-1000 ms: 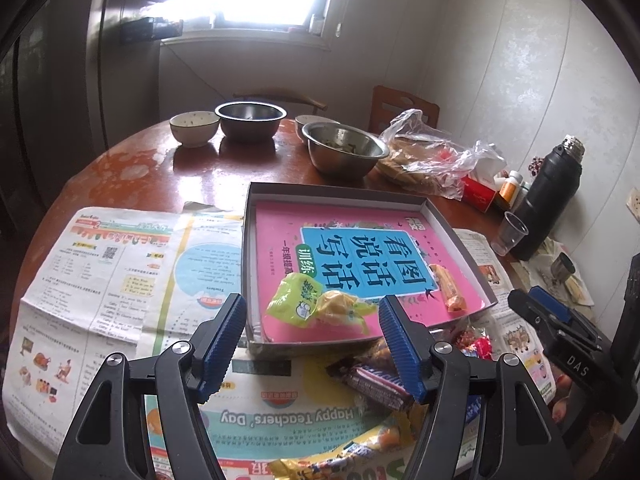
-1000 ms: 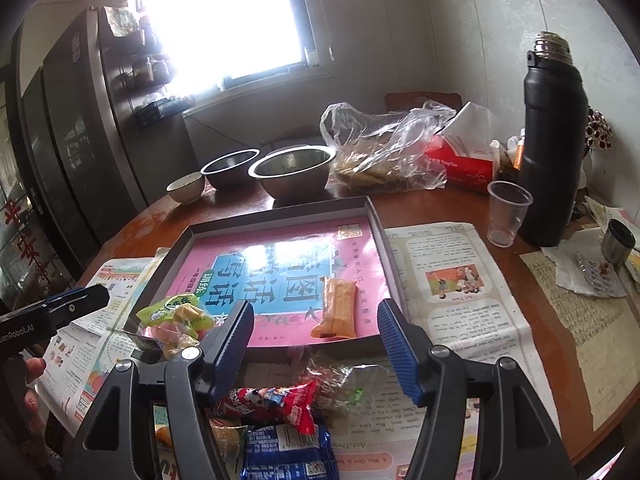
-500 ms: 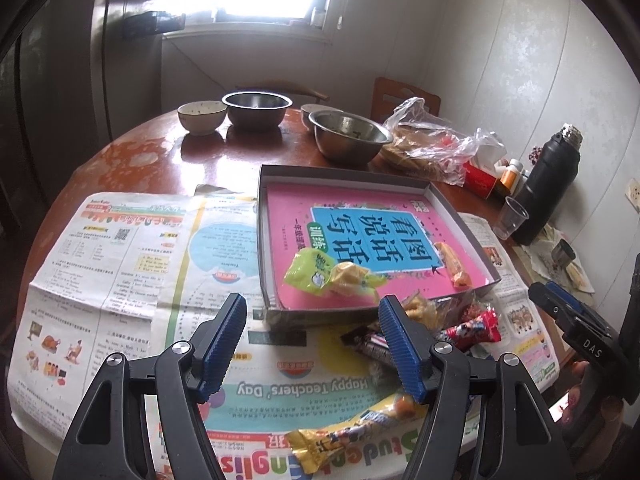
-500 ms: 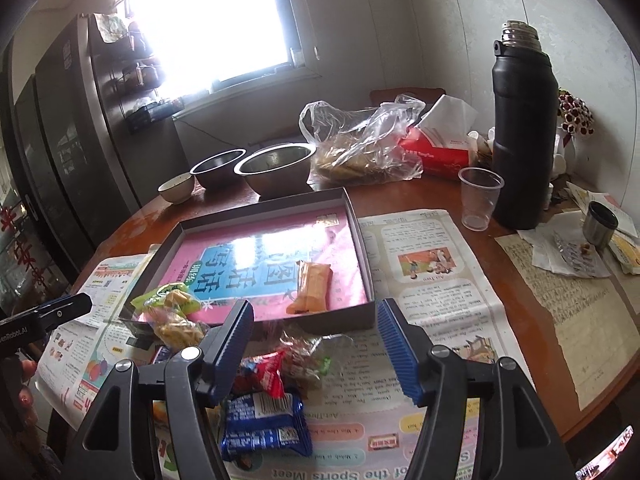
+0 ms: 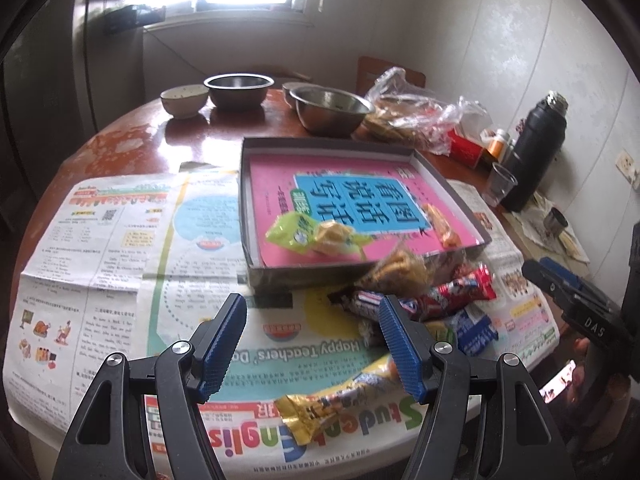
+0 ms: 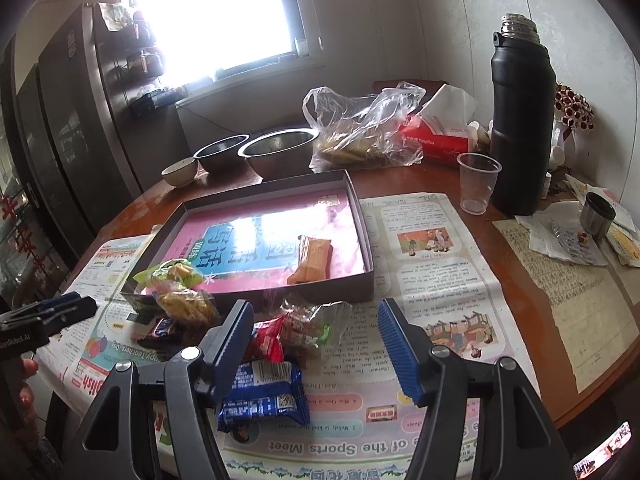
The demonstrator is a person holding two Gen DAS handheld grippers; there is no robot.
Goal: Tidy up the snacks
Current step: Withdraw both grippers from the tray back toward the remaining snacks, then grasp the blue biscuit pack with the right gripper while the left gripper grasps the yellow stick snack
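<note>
Both the left tool [image 5: 312, 316] and the right tool [image 6: 316, 322] hover spread and empty above the wrapped snack pile [image 6: 276, 344], seemingly just before the shallow grey cardboard box [image 6: 362, 216].

Daylight is admitted through a window [image 6: 216, 16] at the back, which is blown out to pure white in both views. A bright glare patch is thrown across the pink book cover [image 6: 276, 228] in the right wrist view. The walls and the dark cabinet [image 6: 60, 128] are left dim. Strong fisheye bending and black vignetting are seen at the edges. Slight motion blur is noticed on the snack packets [image 5: 420, 288].
</note>
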